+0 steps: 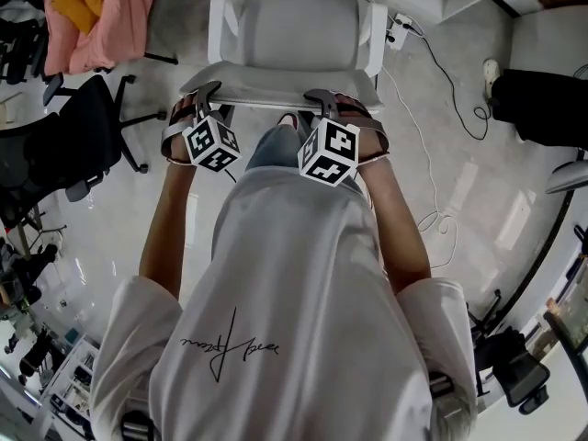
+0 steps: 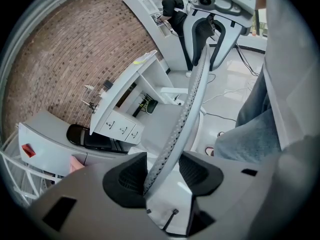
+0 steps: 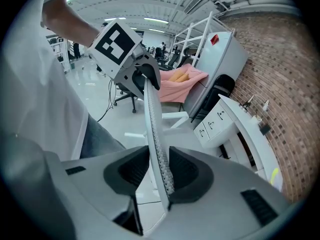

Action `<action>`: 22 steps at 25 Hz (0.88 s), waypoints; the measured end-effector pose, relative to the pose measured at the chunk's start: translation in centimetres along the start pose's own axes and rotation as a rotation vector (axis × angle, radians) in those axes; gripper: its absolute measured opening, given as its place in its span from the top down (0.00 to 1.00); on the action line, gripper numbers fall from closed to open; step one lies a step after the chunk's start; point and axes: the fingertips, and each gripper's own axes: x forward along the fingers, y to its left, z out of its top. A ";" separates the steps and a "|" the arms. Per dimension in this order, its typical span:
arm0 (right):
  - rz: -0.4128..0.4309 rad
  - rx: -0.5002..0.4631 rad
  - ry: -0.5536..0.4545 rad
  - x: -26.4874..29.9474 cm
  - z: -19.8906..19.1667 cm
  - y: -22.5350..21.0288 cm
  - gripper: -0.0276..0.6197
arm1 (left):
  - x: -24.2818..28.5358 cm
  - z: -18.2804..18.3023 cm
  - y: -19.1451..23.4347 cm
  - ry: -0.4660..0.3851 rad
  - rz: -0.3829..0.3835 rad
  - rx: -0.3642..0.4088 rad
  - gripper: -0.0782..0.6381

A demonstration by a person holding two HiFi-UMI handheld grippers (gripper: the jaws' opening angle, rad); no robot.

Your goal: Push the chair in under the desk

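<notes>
The chair (image 1: pixel 294 26) is white and stands on the glossy floor (image 1: pixel 459 154) straight ahead of both tongs, its seat stretching away from them. Its mesh backrest (image 2: pixel 192 94) rises just in front, and both tools are hooked over its top rim. On the left tongs (image 1: pixel 204 97) the jaws are apart. The rim is slotted between them, resting against one pad with a gap at the other. The right tongs (image 1: pixel 333 99) are the same: jaws spread, rim in the gap, not clamped. Beyond the chair from the left tongs is the white desk (image 2: pixel 125 89) with small drawers, against a brick wall (image 2: pixel 65 49). Left of the left tongs are a black office chair (image 1: pixel 83 145) and a pink cloth (image 1: pixel 101 16). Right of the right tongs, cables (image 1: pixel 441 219) trail over the floor.
</notes>
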 end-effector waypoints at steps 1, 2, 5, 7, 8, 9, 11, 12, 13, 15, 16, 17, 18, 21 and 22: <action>0.000 0.002 0.000 0.0 0.0 -0.1 0.74 | 0.1 0.0 0.1 0.003 -0.004 0.000 0.61; -0.001 0.003 0.000 0.1 0.0 -0.1 0.74 | 0.1 0.0 0.1 0.004 -0.008 0.001 0.61; -0.009 -0.002 0.000 0.1 0.1 -0.3 0.74 | 0.2 0.1 0.2 0.001 -0.014 0.004 0.61; -0.022 -0.008 -0.001 0.0 0.1 -0.6 0.74 | 0.2 0.3 0.4 -0.005 -0.013 0.008 0.61; -0.029 -0.010 -0.002 0.0 0.0 -0.8 0.74 | 0.3 0.5 0.5 -0.009 -0.011 0.011 0.61; -0.036 -0.012 -0.002 -0.1 -0.1 -1.0 0.74 | 0.3 0.7 0.6 -0.013 -0.011 0.015 0.61; -0.048 -0.020 -0.008 -0.1 -0.4 -1.3 0.74 | 0.6 1.1 0.7 -0.018 -0.011 0.022 0.61; -0.054 -0.025 -0.014 -0.1 -0.5 -1.5 0.74 | 0.8 1.2 0.8 -0.020 -0.010 0.027 0.61; -0.061 -0.031 -0.018 -0.1 -0.6 -1.7 0.74 | 0.9 1.5 0.9 -0.024 -0.009 0.031 0.61; -0.077 -0.038 -0.019 -0.2 -0.9 -2.1 0.74 | 1.2 1.9 1.1 -0.033 -0.003 0.040 0.61; -0.084 -0.039 -0.019 -0.2 -1.0 -2.3 0.74 | 1.3 2.1 1.3 -0.038 0.001 0.044 0.61; -0.090 -0.039 -0.018 -0.2 -1.0 -2.6 0.74 | 1.4 2.3 1.5 -0.042 0.005 0.049 0.61; -0.095 -0.038 -0.018 -0.1 -1.1 -2.9 0.74 | 1.6 2.5 1.7 -0.046 0.008 0.054 0.61; -0.102 -0.032 -0.017 0.0 -1.3 -3.7 0.74 | 2.1 3.0 2.3 -0.053 0.012 0.064 0.61; -0.106 -0.032 -0.016 0.0 -1.4 -3.9 0.74 | 2.3 3.3 2.4 -0.056 0.013 0.068 0.61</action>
